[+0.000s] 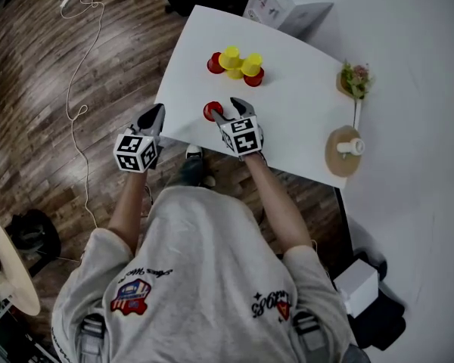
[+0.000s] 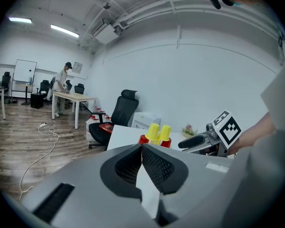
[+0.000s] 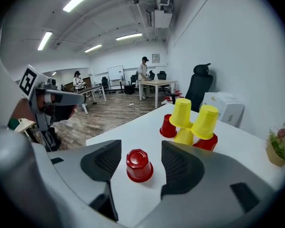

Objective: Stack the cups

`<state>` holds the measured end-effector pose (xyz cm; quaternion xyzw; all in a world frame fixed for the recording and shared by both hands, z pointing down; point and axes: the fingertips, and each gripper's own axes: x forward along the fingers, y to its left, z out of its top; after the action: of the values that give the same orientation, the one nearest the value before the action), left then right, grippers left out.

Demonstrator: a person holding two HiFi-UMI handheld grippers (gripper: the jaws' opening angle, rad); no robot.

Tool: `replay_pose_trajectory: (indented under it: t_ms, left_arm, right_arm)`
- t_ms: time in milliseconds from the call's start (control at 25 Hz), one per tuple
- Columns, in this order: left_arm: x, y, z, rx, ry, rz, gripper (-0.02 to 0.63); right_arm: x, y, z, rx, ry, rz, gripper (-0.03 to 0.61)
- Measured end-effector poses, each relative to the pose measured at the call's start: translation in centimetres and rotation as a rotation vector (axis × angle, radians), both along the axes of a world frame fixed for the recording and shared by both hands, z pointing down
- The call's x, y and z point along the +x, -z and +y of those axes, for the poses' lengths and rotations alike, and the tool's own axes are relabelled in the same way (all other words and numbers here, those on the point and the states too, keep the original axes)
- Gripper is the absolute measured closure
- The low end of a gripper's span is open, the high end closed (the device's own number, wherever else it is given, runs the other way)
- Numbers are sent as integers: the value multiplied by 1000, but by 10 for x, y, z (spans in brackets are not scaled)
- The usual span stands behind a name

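Red cup sits untouched between the spread jaws of my right tongs, lined up for a grab, stack just beyond; left tongs clenched empty, held aside.

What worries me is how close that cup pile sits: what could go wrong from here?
1. The right tool is open around the lone red cup, which sits slightly off-centre between the pads; closing may shove or tip it rather than grip it.
2. The cup pile stands just beyond; reaching further forward could knock down its balanced yellow cups.
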<state>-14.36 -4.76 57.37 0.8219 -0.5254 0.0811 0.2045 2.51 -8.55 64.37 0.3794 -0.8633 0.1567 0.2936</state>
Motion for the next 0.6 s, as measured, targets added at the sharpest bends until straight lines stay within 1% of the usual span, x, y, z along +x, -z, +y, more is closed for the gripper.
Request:
replay_pose_trajectory:
  t_ms: [200, 400, 600]
  left_arm:
    - [-26, 3, 19, -2, 63, -16, 607]
    - [-49, -2, 38, -13, 126, -23, 607]
    - [-63, -9, 49, -29, 162, -25, 607]
  right_arm:
    - [-10, -26, 16, -59, 42, 66, 310]
    - [-16, -48, 18, -70, 67, 116, 308]
    - [-16, -66, 15, -73, 57, 158, 310]
